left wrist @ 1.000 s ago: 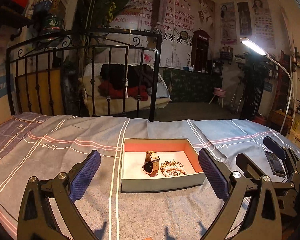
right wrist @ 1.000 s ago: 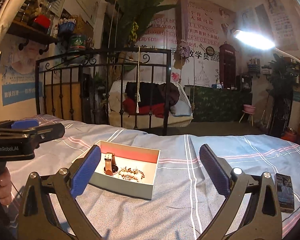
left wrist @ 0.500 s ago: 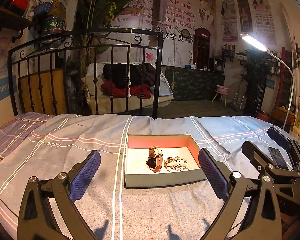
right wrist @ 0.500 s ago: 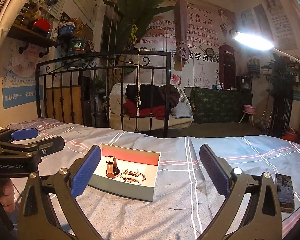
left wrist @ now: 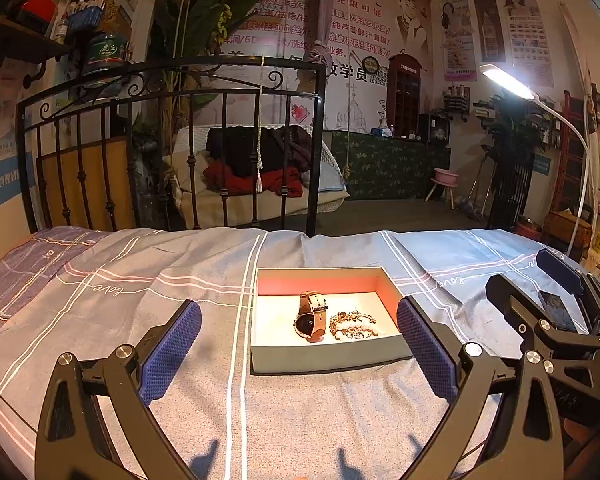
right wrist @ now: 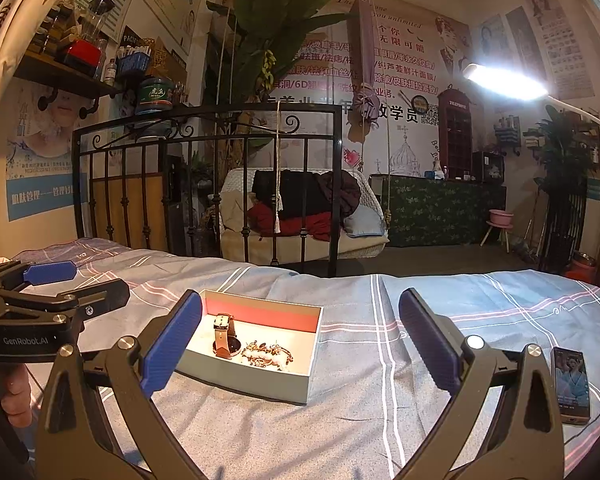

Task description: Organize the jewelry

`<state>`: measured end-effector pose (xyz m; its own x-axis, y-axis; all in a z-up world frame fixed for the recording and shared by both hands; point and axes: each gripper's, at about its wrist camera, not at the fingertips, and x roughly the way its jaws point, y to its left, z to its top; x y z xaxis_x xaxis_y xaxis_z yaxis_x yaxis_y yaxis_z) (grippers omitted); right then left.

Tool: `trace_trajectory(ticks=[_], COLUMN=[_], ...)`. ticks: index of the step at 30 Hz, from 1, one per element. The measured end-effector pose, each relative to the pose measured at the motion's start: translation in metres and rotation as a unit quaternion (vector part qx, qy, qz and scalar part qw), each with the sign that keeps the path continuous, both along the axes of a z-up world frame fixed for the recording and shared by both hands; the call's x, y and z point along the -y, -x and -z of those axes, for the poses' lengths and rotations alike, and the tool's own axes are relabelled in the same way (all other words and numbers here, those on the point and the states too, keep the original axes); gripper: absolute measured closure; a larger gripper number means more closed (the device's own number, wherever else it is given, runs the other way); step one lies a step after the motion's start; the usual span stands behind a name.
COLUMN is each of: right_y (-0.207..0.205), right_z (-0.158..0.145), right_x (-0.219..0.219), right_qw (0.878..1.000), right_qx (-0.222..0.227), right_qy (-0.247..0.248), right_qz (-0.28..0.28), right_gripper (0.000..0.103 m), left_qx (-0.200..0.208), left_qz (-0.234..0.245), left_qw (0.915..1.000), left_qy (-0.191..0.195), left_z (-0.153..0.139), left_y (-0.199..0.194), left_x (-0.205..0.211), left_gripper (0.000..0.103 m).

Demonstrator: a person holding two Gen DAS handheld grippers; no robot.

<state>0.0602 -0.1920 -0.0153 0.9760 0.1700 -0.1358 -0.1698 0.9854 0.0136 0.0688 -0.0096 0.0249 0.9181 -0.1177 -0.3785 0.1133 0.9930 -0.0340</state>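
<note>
A shallow grey box with a red inner wall lies on the bedspread. Inside lie a watch with a tan strap and a heap of pearl and gold jewellery. My left gripper stands open just before the box, nothing between its blue pads. In the right wrist view the box sits left of centre with the watch and jewellery in it. My right gripper is open and empty, to the right of the box. The left gripper's side shows at the far left.
A phone lies on the bedspread at the right, near my right gripper. A black iron bed rail rises behind the bed. A lit lamp arches over from the right. A hand grips the left tool's handle.
Both views have lifted and drawn back slightly, so the box sits lower and more to the right in the left wrist view. Both grippers stay open. The jewellery has not moved.
</note>
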Motion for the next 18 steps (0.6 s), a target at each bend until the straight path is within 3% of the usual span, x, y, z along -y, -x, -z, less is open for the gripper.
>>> trace_trajectory(ticks=[18], right_y=[-0.0013], right_z=[0.0043], right_x=[-0.002], right_qw=[1.0], right_qx=[-0.011], right_qy=[0.001], right_qz=[-0.002], right_gripper=[0.006], left_qx=[-0.001], left_qz=[0.008], left_qw=[1.0], left_qy=[0.005], left_z=[-0.0035], left_y=[0.003], left_x=[-0.0008], left_gripper=[0.007])
